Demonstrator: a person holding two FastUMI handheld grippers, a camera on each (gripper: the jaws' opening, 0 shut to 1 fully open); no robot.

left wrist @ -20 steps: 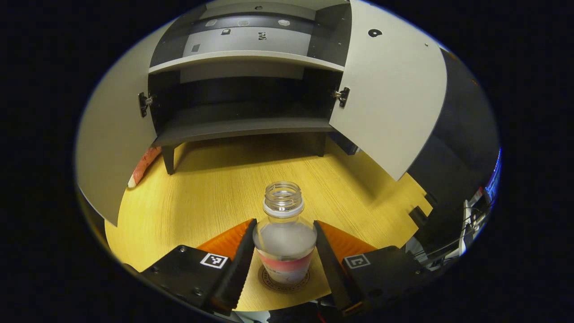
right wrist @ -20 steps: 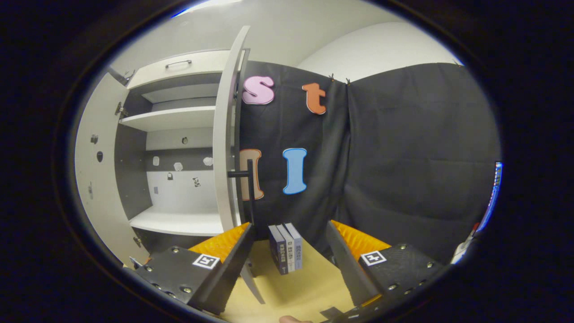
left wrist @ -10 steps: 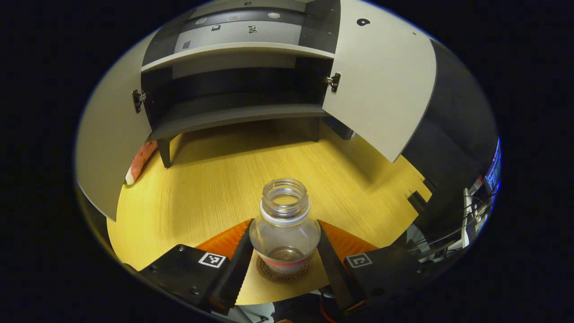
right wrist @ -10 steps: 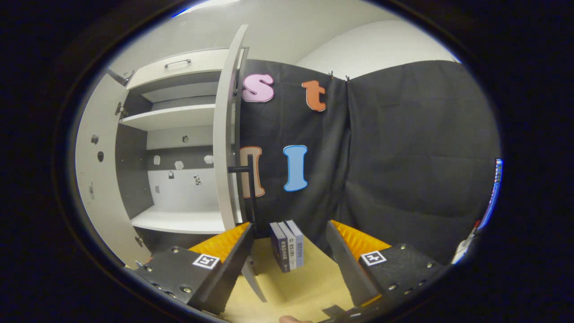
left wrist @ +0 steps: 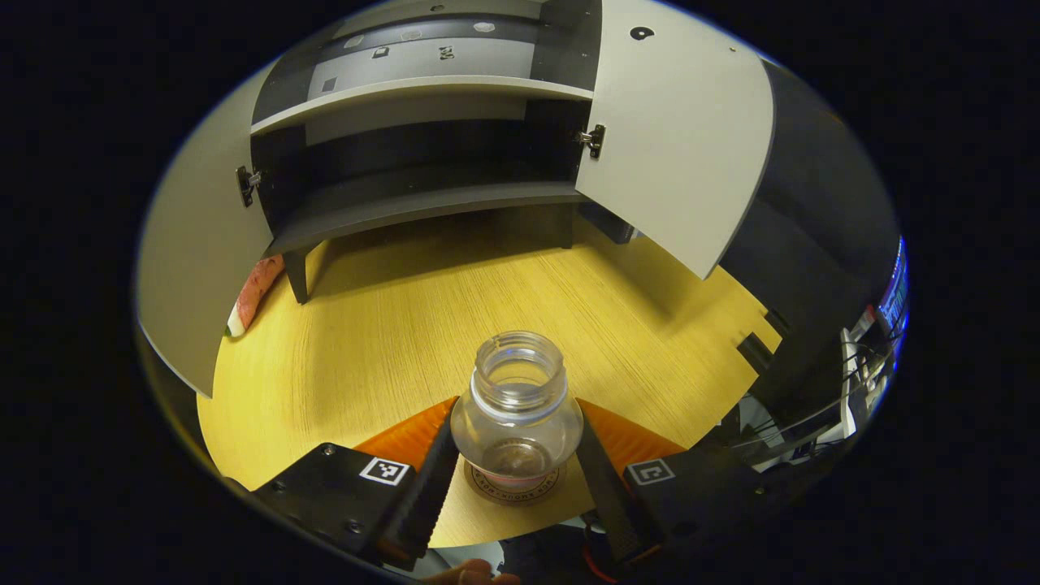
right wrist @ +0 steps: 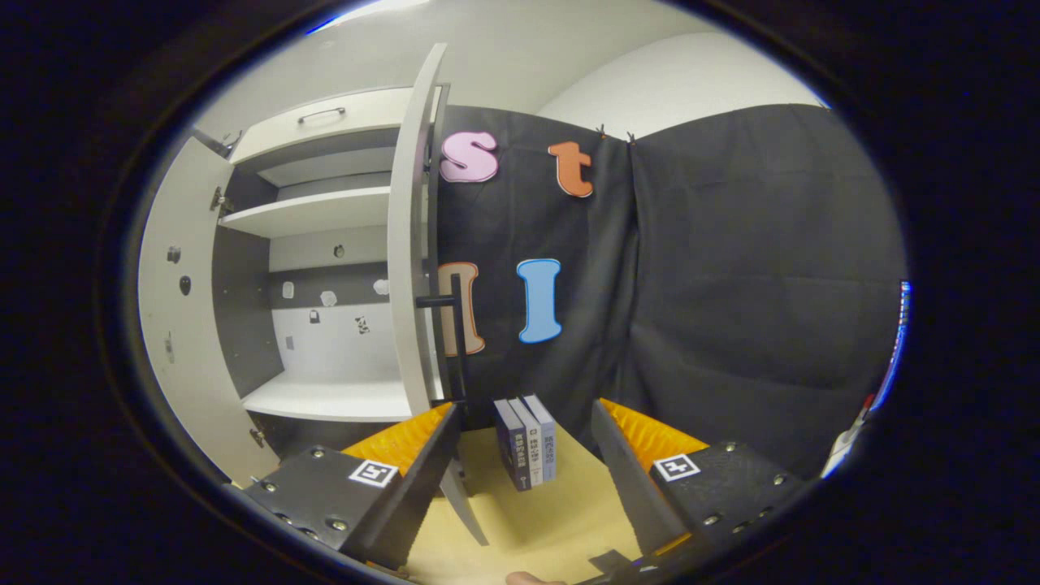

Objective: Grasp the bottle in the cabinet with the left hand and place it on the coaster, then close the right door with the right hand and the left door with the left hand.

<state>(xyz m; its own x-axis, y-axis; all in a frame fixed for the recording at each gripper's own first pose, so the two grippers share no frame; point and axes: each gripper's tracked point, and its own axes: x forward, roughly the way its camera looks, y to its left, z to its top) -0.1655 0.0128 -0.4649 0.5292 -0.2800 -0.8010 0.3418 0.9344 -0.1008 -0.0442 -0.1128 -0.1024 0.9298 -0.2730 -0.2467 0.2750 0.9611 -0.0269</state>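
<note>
Two doors of the cabinet stand wide: the left door and the right door, both flat pale panels. On the wood-grain table, the clear capless bottle stands upright on the round coaster. The left hand-held gripper has its ridged fingers flanking the bottle; whether they press it, I cannot tell. The right hand-held gripper is spread, holding nothing, facing three upright books beside the right door's bar handle.
</note>
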